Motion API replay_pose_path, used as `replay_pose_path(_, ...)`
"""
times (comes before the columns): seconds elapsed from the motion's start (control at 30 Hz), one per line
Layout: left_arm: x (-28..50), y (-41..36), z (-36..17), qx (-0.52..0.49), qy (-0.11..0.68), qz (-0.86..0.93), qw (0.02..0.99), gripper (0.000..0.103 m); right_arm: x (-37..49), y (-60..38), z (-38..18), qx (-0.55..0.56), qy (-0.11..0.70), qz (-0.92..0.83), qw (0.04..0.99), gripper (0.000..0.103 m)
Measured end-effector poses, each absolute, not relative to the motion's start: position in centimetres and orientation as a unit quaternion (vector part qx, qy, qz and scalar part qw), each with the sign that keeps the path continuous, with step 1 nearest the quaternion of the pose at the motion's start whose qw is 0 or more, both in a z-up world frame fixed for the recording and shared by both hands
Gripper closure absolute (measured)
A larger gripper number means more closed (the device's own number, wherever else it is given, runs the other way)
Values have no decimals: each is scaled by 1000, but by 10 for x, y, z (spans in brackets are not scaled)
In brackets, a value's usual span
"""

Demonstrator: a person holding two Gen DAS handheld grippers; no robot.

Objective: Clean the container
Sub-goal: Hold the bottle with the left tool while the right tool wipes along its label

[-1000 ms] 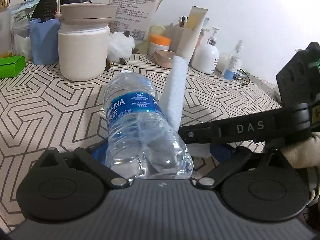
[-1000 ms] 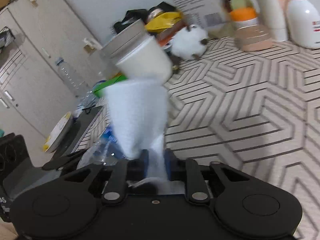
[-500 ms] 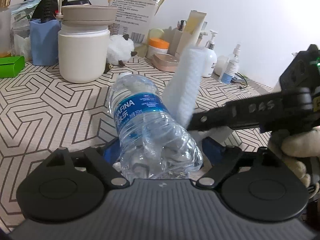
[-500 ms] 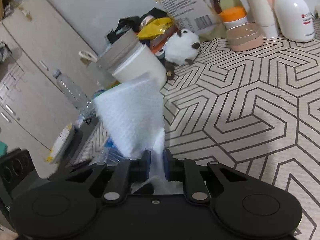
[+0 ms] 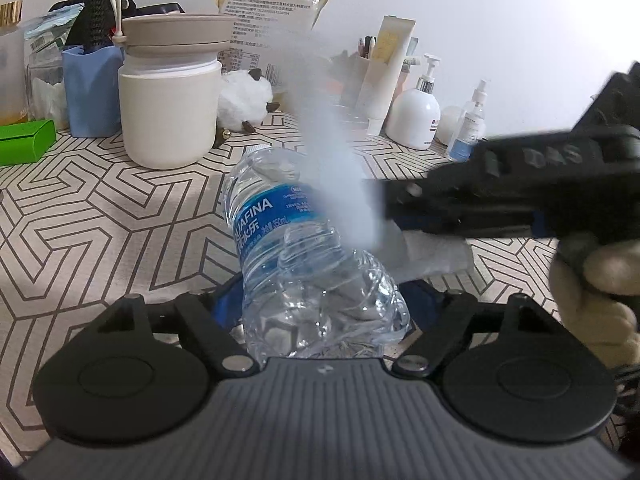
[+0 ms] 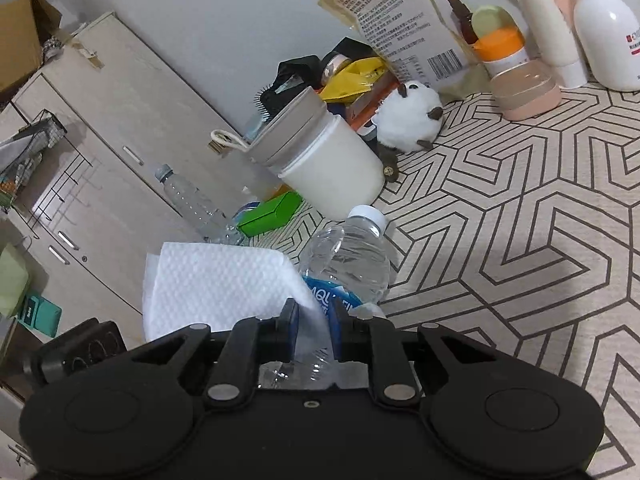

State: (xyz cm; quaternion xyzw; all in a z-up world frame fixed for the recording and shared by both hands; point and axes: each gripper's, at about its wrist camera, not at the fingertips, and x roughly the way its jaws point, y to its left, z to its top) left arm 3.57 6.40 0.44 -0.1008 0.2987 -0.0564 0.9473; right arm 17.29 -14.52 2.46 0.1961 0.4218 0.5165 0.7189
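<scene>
Water bottle (image 5: 316,264) lies tilted over patterned table (image 5: 100,216), base between left gripper (image 5: 324,304) fingers, cap end pointing away. Left jaws closing on crumpled base. Right gripper (image 6: 314,320) pinches paper towel (image 6: 216,284) against bottle's label side. Judgement: bottle thin, light, nearly empty, dents easily, slick plastic; hold low at ribbed base, squeeze gently.

Water bottle (image 5: 304,248) – blue label (image 5: 272,216) reads "AFINA", "350mL"; right gripper (image 5: 384,208) – blurred letters "DAS"
</scene>
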Motion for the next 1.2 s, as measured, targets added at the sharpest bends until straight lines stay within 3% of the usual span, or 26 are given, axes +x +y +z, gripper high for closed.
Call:
replay_pose_path(0.07,35,64,5,-101,298,-56,947,23,177,-141,25,189,416,498,737,76)
replay_pose_path(0.33,35,66,4,-108,298,-57,947,22,195,-134,21,199,415,483,745,69)
replay_pose_path(0.7,37,65,3,-108,302,-62,945,15,196,-141,8,170,438,446,762,68)
replay_pose_path(1.2,37,72,3,-125,298,-53,945,11,170,-122,14,75,431,459,773,75)
